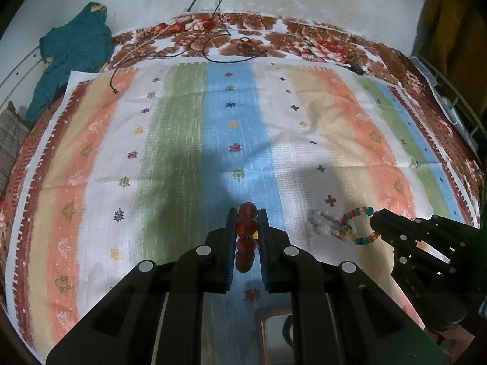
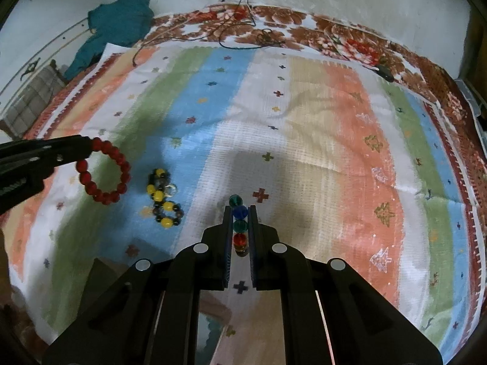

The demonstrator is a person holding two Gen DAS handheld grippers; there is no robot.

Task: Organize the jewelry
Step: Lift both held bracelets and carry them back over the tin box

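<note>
My left gripper [image 1: 248,213] is shut on a red bead bracelet [image 1: 246,228], and its beads run in a line between the blue pads. In the right wrist view the same gripper [image 2: 88,149] holds the red ring [image 2: 103,170] hanging above the striped cloth [image 2: 304,140]. My right gripper [image 2: 239,210] is shut on a multicolour bead bracelet [image 2: 239,223]. From the left wrist view that bracelet [image 1: 359,226] dangles off the right gripper [image 1: 376,220]. A clear bead bracelet [image 1: 322,223] and a yellow-and-black one [image 2: 162,197] lie on the cloth.
A teal garment [image 1: 76,48] lies at the back left, on a floral sheet [image 1: 274,33] under the cloth. Thin black cables [image 1: 210,30] trail across the far edge, near a small dark object [image 1: 354,67]. A brown-framed thing [image 1: 271,325] shows partly under my left gripper.
</note>
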